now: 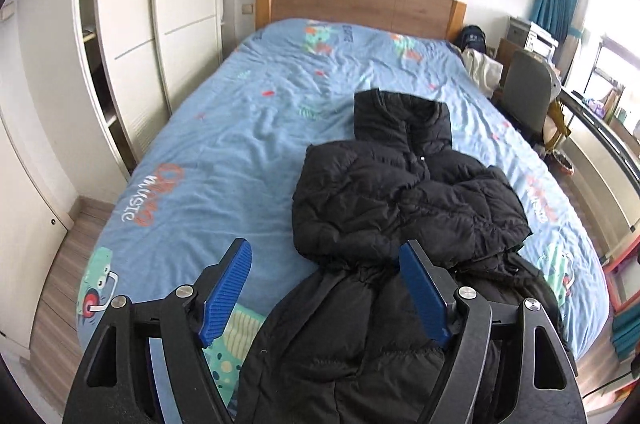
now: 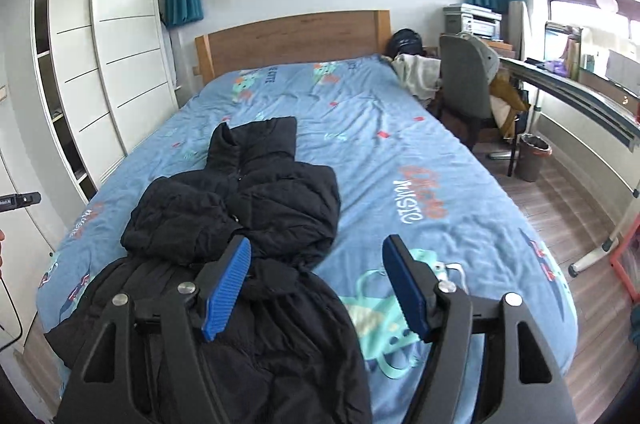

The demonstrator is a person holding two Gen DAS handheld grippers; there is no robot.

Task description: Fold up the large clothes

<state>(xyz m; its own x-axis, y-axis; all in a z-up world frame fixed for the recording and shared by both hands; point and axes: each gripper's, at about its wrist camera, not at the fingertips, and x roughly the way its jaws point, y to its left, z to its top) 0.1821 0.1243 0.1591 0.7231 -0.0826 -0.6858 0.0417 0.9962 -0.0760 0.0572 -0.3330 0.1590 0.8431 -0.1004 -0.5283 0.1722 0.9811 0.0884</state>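
My left gripper [image 1: 326, 264] hangs with jaws spread wide, empty, above the near end of the black puffer jacket [image 1: 400, 204]. My right gripper [image 2: 318, 260] gapes likewise over the jacket's right edge. The jacket lies lengthwise on the blue bedspread [image 2: 400, 152], hood toward the headboard [image 2: 292, 40].

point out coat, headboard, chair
coat [image 1: 400, 200]: left wrist view, folded upper body.
headboard [image 2: 296, 40]: right wrist view, wooden face.
chair [image 2: 464, 84]: right wrist view, grey backrest.
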